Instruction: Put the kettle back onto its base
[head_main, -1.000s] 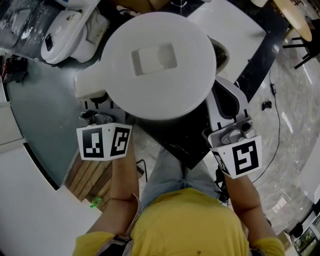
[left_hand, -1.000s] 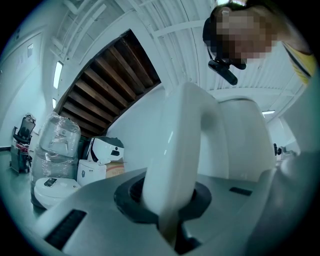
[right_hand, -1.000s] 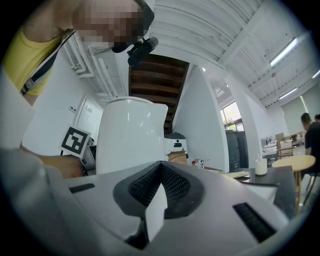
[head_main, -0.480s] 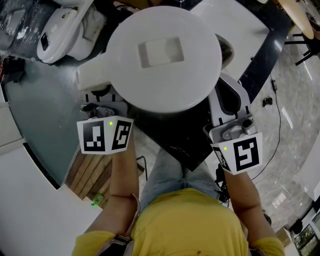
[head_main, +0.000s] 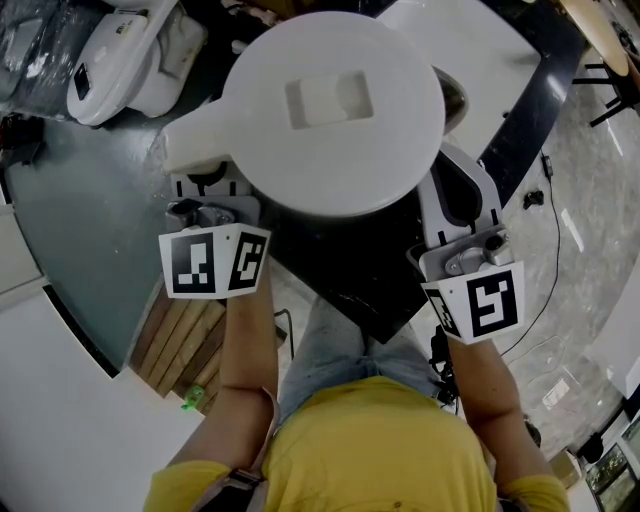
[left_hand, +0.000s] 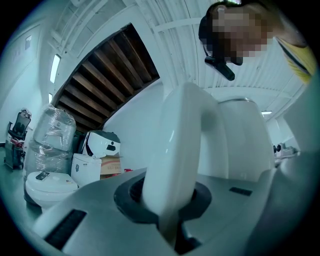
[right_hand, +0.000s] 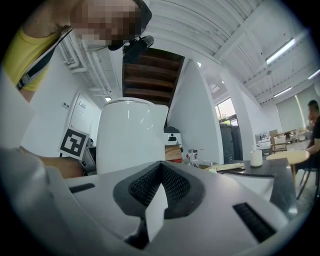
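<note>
A big white kettle (head_main: 335, 110) fills the middle of the head view, seen from above, with its handle (head_main: 195, 150) sticking out to the left. My left gripper (head_main: 205, 200) is shut on that handle (left_hand: 182, 150), which stands upright between the dark pads, and the kettle body (left_hand: 240, 140) rises just behind. My right gripper (head_main: 452, 175) lies level beside the kettle's right flank. Its jaws (right_hand: 160, 170) meet at the tips, and the kettle body (right_hand: 130, 135) stands a little beyond them. The kettle hides whatever lies under it, and no base shows in any view.
A dark counter (head_main: 350, 270) runs below the kettle. A white cooker-like appliance (head_main: 120, 55) sits on a grey-green surface (head_main: 80, 220) at the upper left. A white tabletop (head_main: 470, 40) is at the upper right. A cup (right_hand: 256, 158) stands on a far table.
The kettle and both grippers have drifted up the head view, away from my body, and the kettle looks slightly smaller. The left grip on the handle is unchanged.
</note>
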